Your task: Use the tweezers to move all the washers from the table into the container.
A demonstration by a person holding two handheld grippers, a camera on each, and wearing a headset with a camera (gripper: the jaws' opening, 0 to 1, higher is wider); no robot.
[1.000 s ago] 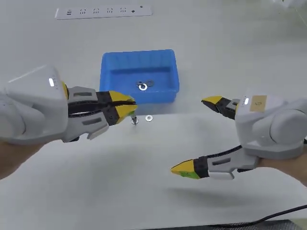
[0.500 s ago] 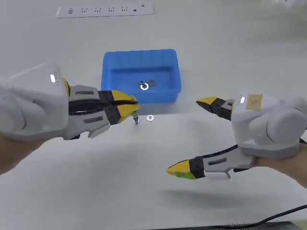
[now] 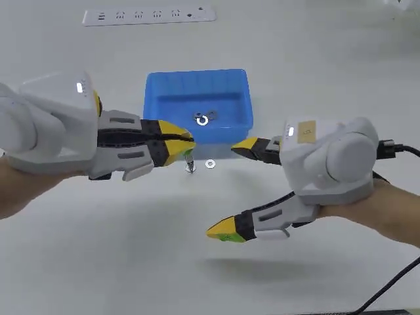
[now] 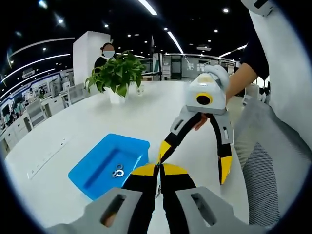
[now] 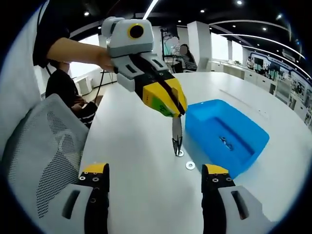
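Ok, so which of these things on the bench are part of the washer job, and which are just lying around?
Part of the job:
tweezers held in the left gripper; washer at the tweezer tips; second loose washer beside it; blue container; washers already inside it.

Just lying about:
power strip; potted plant; mesh chair.

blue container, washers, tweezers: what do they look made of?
Blue container: likely moulded plastic, given the uniform saturated colour, matte walls and rounded rim.
Washers: likely metal, as they are small silvery rings with bright glints.
Tweezers: probably steel, judging by the thin grey blades with a dull sheen, held in the left gripper.
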